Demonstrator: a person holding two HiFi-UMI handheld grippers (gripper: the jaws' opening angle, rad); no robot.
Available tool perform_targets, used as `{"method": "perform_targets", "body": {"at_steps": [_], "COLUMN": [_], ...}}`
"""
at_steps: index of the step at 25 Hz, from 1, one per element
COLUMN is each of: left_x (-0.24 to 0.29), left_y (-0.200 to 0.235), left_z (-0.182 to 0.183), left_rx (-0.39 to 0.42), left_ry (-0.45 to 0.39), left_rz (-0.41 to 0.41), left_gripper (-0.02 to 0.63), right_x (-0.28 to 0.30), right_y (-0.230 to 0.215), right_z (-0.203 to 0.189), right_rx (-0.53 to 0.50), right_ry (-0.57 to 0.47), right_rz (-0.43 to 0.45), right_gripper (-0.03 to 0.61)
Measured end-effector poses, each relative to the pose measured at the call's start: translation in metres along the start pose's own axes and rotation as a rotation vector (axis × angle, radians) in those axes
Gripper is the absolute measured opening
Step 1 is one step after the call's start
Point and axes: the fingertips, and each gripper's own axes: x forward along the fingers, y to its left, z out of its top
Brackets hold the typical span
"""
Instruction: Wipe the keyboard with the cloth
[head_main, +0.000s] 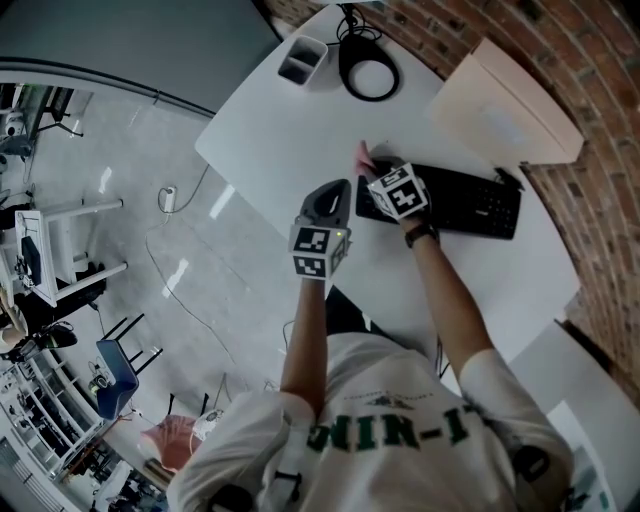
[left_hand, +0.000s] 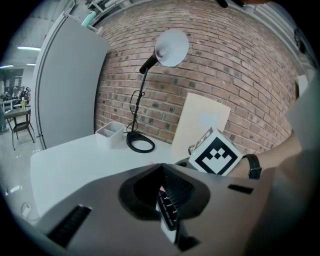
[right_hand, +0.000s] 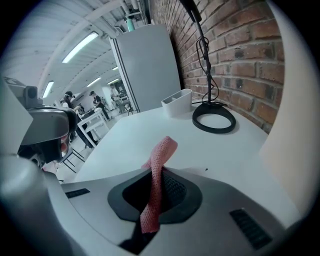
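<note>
A black keyboard (head_main: 455, 202) lies on the white table (head_main: 280, 130) near the brick wall. My left gripper (head_main: 338, 196) is at the keyboard's left end, shut on its edge; in the left gripper view a thin slice of the keyboard (left_hand: 167, 207) with key legends sits between the closed jaws of the left gripper (left_hand: 162, 175). My right gripper (head_main: 370, 172) hovers over the keyboard's left part, shut on a pink cloth (head_main: 362, 156). In the right gripper view the cloth (right_hand: 162, 152) sticks up and forward out of the right gripper (right_hand: 159, 175).
A black ring-shaped lamp base (head_main: 368, 76) and a small white tray (head_main: 303, 60) stand at the table's far end. A beige board (head_main: 505, 100) leans against the brick wall (head_main: 600, 150). The table's left edge drops to a grey floor (head_main: 130, 230).
</note>
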Motion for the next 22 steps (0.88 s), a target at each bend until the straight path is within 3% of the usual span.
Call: {"method": "perform_targets", "body": {"at_steps": [22], "left_x": [0.023], "left_y": [-0.046], "left_z": [-0.005], "left_rx": [0.026], "left_ry": [0.057], "left_rz": [-0.072], "left_gripper": [-0.006], "right_x": [-0.032], "right_y": [-0.032], "right_z": [-0.028], "right_rx": [0.001], "right_ry": [0.012], "right_rz": [-0.069], "right_gripper": [0.015]}}
